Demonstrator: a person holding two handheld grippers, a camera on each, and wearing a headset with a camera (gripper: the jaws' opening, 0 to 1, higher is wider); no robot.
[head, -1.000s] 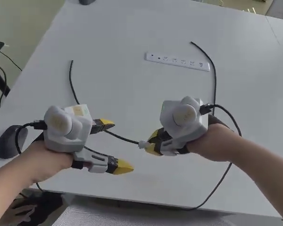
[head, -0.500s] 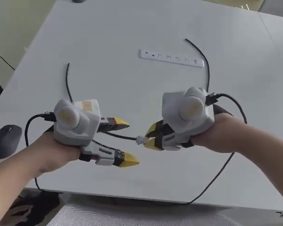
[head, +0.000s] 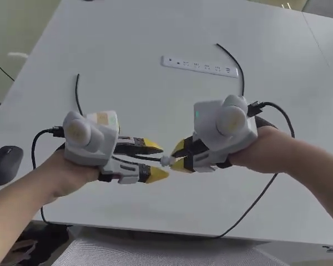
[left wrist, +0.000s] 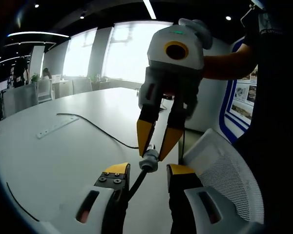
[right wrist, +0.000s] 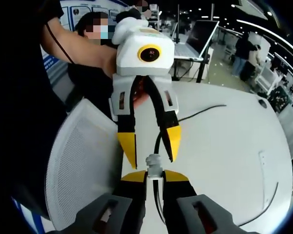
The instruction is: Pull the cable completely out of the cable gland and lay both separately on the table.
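Little of the job is done, by my reading; the cable (left wrist: 136,183) is seated in the cable gland (head: 166,160), and both hang above the worktop (head: 155,83) between my two tools, neither laid down. My right tongs (head: 179,158) are clamped on the gland's white body; my left tongs (head: 155,159) stand apart, straddling the cable just beside the gland without pinching it. What is left: close the left pair, draw the cable right out, set each piece down separately. The gland's long axis runs roughly level across the head view, its cable end toward the left tongs; the cable leaves along that line; whether any pokes out the far end I cannot tell.
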